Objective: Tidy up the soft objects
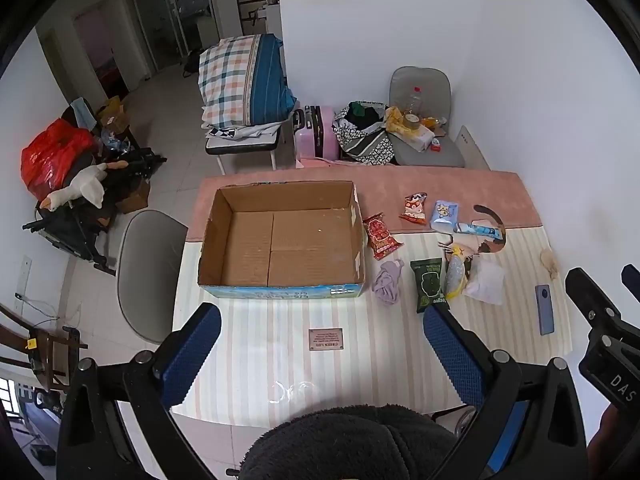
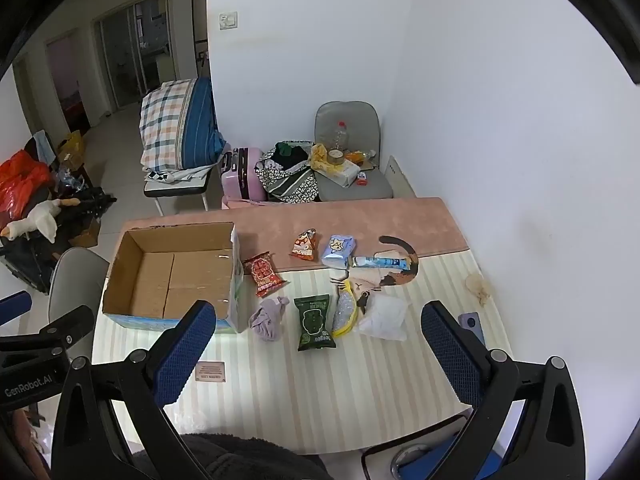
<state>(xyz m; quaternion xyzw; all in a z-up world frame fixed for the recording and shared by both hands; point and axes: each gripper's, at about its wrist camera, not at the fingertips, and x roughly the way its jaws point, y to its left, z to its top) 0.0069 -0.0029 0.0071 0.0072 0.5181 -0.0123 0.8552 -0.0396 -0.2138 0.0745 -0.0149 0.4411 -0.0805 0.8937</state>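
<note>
An empty cardboard box (image 1: 280, 240) (image 2: 176, 276) stands on the table's left side. Right of it lie soft items: a purple cloth (image 1: 387, 282) (image 2: 269, 317), a green packet (image 1: 429, 285) (image 2: 315, 322), a red snack packet (image 1: 381, 235) (image 2: 264, 273), an orange snack packet (image 1: 414, 208) (image 2: 305, 245), a blue tissue pack (image 1: 444, 215) (image 2: 339, 250), a blue-white tube (image 1: 478, 229) (image 2: 380, 262), a yellow-rimmed pouch (image 1: 455, 277) (image 2: 345, 313) and a white bag (image 1: 486, 281) (image 2: 384, 317). My left gripper (image 1: 320, 356) and right gripper (image 2: 320, 352) are open and empty, held above the table's near edge.
A phone (image 1: 544, 314) (image 2: 472, 326) lies at the table's right side, with crumpled paper (image 1: 550, 262) (image 2: 478, 286) near the wall. A small label card (image 1: 325, 339) lies on the striped cloth. A grey chair (image 1: 148, 272) stands left of the table; cluttered chairs and a pink suitcase (image 1: 316, 130) stand behind.
</note>
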